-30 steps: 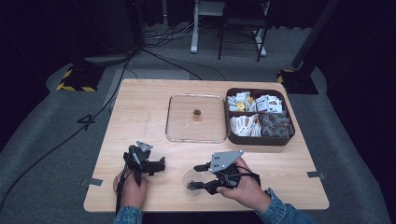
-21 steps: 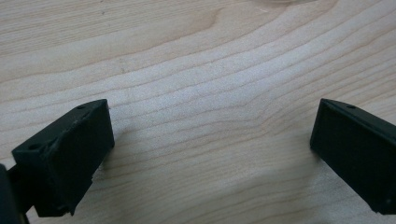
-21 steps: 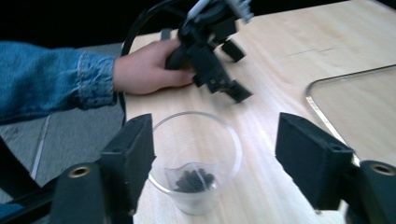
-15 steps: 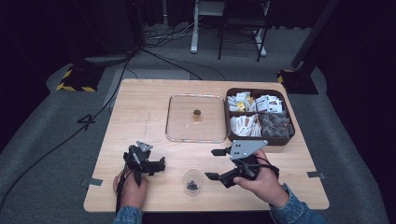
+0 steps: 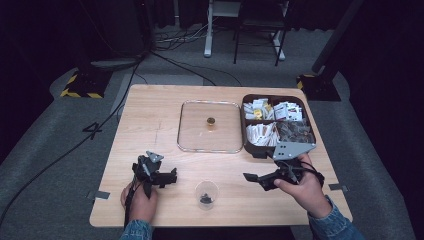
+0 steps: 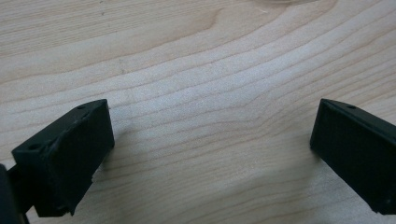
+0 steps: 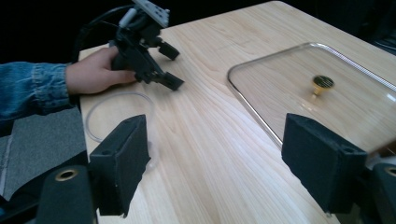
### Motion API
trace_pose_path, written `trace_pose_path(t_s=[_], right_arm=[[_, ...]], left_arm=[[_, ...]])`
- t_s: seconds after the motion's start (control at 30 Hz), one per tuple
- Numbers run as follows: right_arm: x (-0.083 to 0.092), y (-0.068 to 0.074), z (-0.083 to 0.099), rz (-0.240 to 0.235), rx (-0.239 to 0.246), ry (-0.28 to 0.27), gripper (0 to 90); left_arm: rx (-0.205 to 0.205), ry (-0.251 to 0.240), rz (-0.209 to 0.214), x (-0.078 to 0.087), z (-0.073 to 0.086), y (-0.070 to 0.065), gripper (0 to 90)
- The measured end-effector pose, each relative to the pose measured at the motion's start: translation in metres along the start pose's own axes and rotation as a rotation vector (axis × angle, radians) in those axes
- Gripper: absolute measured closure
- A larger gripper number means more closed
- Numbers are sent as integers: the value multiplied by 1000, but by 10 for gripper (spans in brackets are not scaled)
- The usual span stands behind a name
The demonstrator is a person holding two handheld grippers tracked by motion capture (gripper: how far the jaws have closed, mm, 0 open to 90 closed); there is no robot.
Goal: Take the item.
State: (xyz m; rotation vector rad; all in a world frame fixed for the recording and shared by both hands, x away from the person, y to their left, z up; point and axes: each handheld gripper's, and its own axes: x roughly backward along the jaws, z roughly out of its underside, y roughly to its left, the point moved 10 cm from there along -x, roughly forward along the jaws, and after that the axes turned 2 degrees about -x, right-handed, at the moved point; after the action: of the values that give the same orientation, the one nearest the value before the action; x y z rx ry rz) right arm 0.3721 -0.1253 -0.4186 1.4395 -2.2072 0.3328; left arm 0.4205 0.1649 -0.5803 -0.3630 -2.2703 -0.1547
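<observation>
A small clear cup [image 5: 206, 194] with something dark at its bottom stands near the table's front edge, between the two hands. My left gripper [image 5: 170, 178] rests to its left, open, with bare wood between its jaws [image 6: 210, 154]. To the cup's right my right gripper [image 5: 256, 181] is open, apart from the cup and holding nothing. In the right gripper view its jaws [image 7: 219, 168] spread wide. The cup's clear rim [image 7: 116, 116] shows behind the left jaw, and the left gripper [image 7: 159, 65] lies farther off.
A clear glass lid [image 5: 210, 126] with a gold knob [image 5: 211, 121] lies flat mid-table; its knob [image 7: 322, 83] sits ahead of the right jaw. A dark box [image 5: 300, 142] of packets stands at the right, just beyond my right hand.
My right gripper has let go of the cup and drawn back to the right. The cup stays standing where it was. The left gripper has not moved.
</observation>
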Motion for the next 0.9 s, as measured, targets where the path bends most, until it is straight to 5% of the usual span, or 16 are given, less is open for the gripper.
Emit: trace_pose_path(t_s=[0.5,0.9], right_arm=[[14,-53,46,119,-108,46,220],[4,-88,108,228,-193,138,185]], left_arm=[[0,0,1,0,0,0,0],[0,0,0,0,0,0,0]])
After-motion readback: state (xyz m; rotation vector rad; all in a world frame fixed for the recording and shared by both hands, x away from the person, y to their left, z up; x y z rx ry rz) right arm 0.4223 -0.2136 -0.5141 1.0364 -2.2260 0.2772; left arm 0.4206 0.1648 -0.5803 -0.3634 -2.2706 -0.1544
